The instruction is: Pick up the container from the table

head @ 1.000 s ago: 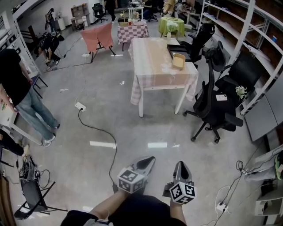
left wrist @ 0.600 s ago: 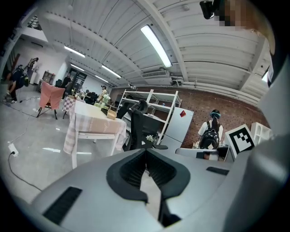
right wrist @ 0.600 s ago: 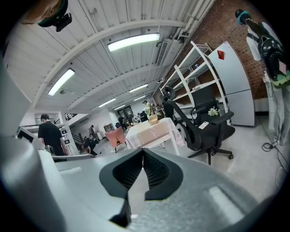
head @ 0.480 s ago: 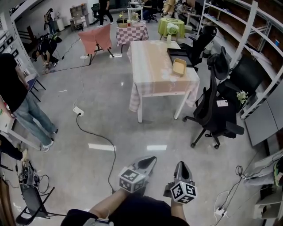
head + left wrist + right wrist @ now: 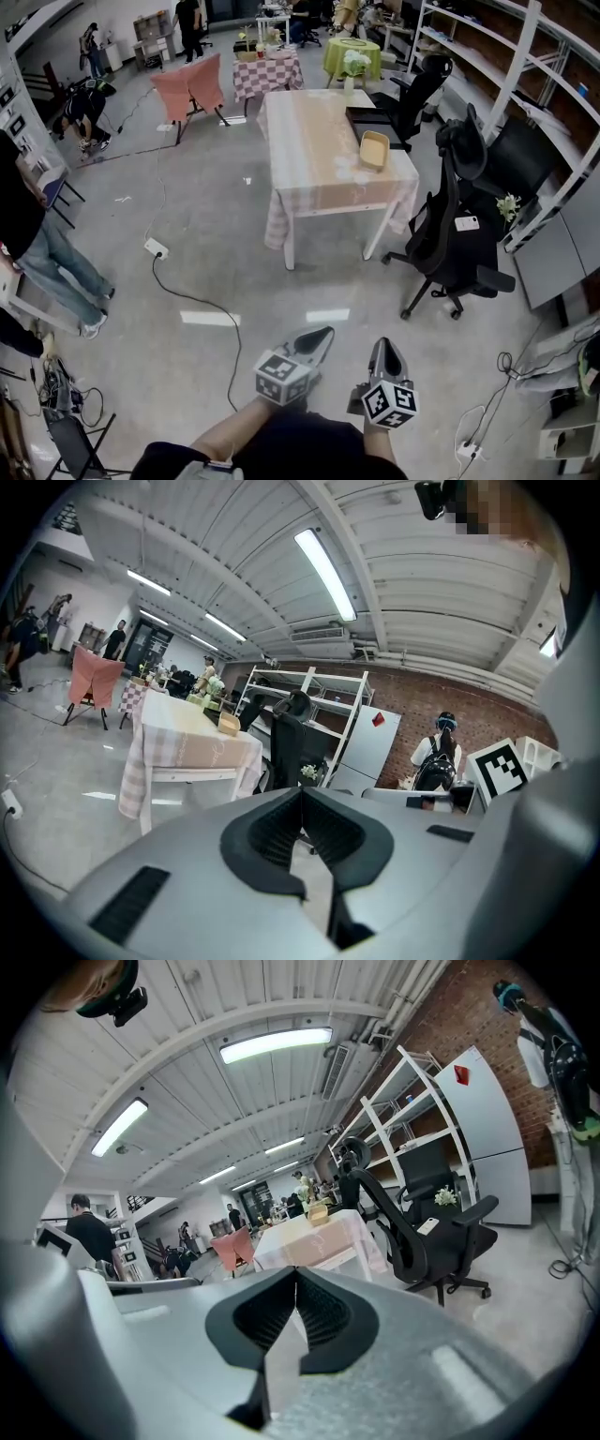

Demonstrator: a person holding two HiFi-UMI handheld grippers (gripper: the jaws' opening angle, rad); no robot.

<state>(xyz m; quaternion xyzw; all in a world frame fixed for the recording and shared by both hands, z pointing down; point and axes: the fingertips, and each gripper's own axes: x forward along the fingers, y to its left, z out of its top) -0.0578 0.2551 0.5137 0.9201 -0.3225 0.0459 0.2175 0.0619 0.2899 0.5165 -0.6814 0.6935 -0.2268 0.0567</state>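
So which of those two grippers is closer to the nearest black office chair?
Right. The right gripper is well short of the black office chair and slightly left of it; the left gripper is farther left.

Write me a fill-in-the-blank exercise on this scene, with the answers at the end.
In the head view, the container sits near the table's ___ edge.
The left hand-held gripper and right hand-held gripper both have their jaws ___.
The office chair beside the table is ___ in colour.
Answers: right; shut; black.
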